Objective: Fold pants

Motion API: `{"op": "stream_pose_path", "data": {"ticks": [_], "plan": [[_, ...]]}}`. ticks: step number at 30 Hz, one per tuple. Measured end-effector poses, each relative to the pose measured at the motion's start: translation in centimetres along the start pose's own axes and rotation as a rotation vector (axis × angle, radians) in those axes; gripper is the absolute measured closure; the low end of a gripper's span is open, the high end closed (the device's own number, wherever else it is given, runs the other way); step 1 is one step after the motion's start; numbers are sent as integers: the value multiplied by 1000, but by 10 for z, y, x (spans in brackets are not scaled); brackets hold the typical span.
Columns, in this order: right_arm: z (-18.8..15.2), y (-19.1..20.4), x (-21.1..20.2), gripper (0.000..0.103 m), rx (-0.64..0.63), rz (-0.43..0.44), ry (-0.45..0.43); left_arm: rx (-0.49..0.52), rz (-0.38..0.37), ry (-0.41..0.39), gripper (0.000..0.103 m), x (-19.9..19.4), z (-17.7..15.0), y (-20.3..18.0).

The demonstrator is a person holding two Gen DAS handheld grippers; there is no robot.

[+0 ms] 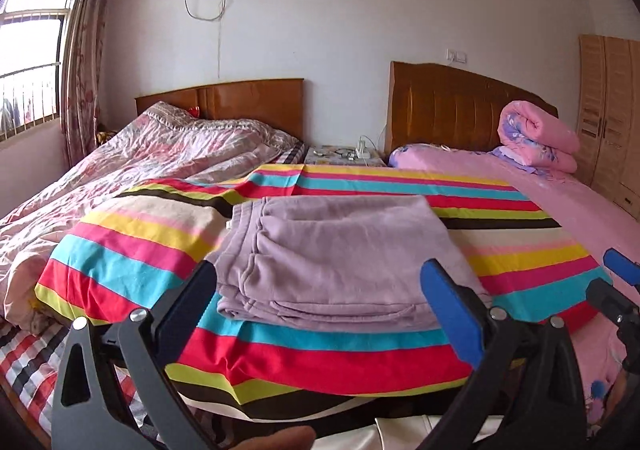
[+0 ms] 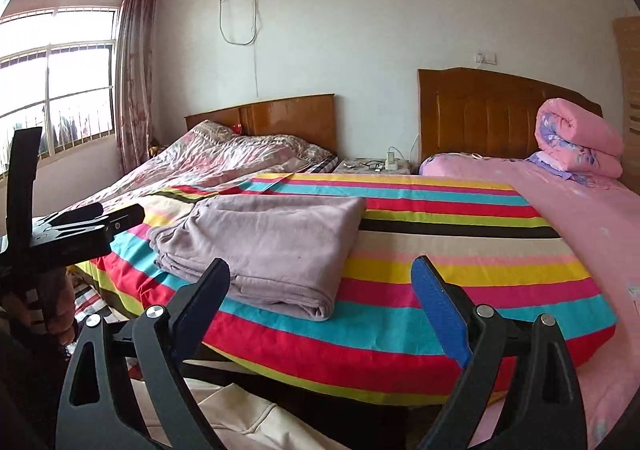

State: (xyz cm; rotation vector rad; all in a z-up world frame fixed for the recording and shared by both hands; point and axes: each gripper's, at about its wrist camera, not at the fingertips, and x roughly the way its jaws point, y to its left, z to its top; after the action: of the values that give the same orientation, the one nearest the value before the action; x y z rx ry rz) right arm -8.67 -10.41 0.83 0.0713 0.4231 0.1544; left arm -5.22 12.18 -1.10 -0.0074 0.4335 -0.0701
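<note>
- Left wrist view looks along the left gripper [image 1: 320, 302]: its two fingers stand wide apart with nothing between the pads. They frame the folded pants [image 1: 340, 258] from the near side and touch none of the cloth.
- The pants, a lilac sweat pair, lie as a compact stack of several layers on the striped sheet [image 1: 400, 186], left of its middle and toward the near edge. The waistband end is at the left of the bundle and a smooth fold faces right. Judged from that tidy shape, the folding looks finished or nearly so.
- Right wrist view shows the right gripper [image 2: 324, 290] also spread wide and empty, sitting right of the pants and near to the bed's edge. My reading is that both tools are open because the cloth needs no more holding.
- The striped sheet is spread flat across the gap between the two beds, probably to give one even surface for folding.
- At far left, a crumpled floral quilt [image 1: 132, 154] is pushed aside, and at far right a rolled pink quilt [image 1: 536, 138] rests against the headboard [image 1: 448, 106], which keeps the middle free for work.
- A bedside table [image 1: 344, 156] with a charger sits far between the headboards, well apart from the pants.
- If a last touch were wanted, it would be squaring the loose layers at the near left corner.
</note>
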Motion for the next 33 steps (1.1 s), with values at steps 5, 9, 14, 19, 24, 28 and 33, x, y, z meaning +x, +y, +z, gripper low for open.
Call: {"op": "stream_pose_path", "data": {"ticks": [5, 9, 14, 19, 24, 28, 33], "plan": [[1, -1, 1, 14, 0, -5, -1, 4, 1, -4, 1, -2, 1, 3], [1, -2, 1, 14, 1, -8, -6, 11, 15, -13, 1, -3, 1, 2], [0, -4, 0, 14, 10, -11, -7, 31, 6, -12, 1, -3, 1, -1], [1, -5, 0, 14, 14, -14, -6, 48, -10, -1, 1, -1, 0, -5], [0, -5, 1, 14, 14, -13, -4, 55, -13, -2, 1, -3, -1, -6], [-1, -6, 2, 14, 16, -14, 1, 53, -14, 1, 1, -3, -1, -6], [-1, -6, 2, 14, 17, -13, 5, 54, -14, 4, 1, -2, -1, -7]]}}
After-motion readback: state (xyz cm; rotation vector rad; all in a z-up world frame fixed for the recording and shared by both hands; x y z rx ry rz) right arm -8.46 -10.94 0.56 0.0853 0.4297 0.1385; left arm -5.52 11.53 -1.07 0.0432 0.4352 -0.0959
